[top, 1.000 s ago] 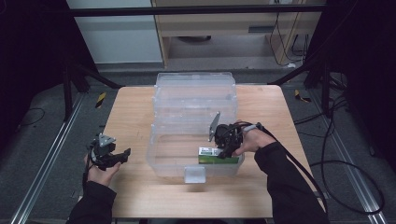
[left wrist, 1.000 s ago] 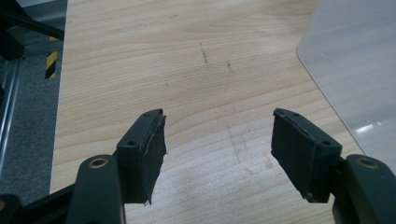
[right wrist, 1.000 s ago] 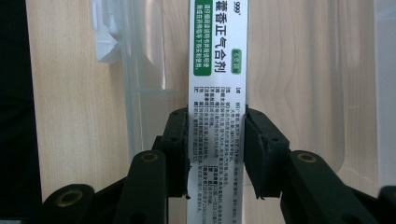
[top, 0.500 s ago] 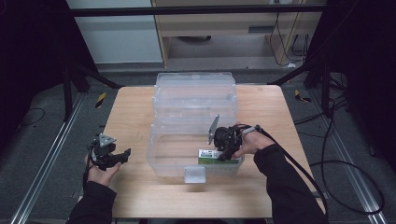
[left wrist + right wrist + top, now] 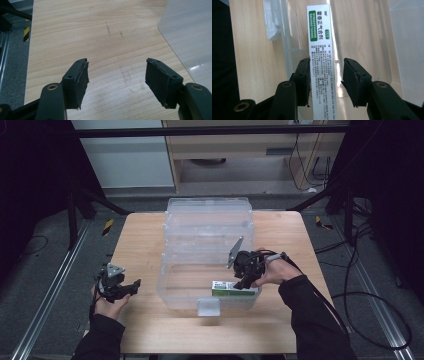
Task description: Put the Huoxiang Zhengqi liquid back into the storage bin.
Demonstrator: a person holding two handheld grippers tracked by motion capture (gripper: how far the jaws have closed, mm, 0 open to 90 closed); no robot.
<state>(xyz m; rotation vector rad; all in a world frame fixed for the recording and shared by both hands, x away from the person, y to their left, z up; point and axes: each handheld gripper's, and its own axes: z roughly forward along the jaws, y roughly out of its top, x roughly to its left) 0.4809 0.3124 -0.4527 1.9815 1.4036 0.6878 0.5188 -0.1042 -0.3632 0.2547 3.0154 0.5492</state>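
Looking down from the high view, the right gripper is reaching into a clear plastic bin, with a green-and-white box lying just beneath it; the left gripper is hovering released over the wooden table. In the left gripper view, nothing is sitting between its spread jaws. In the right gripper view, the box is lying between jaws that have just been opening, the right pad standing clear of it.
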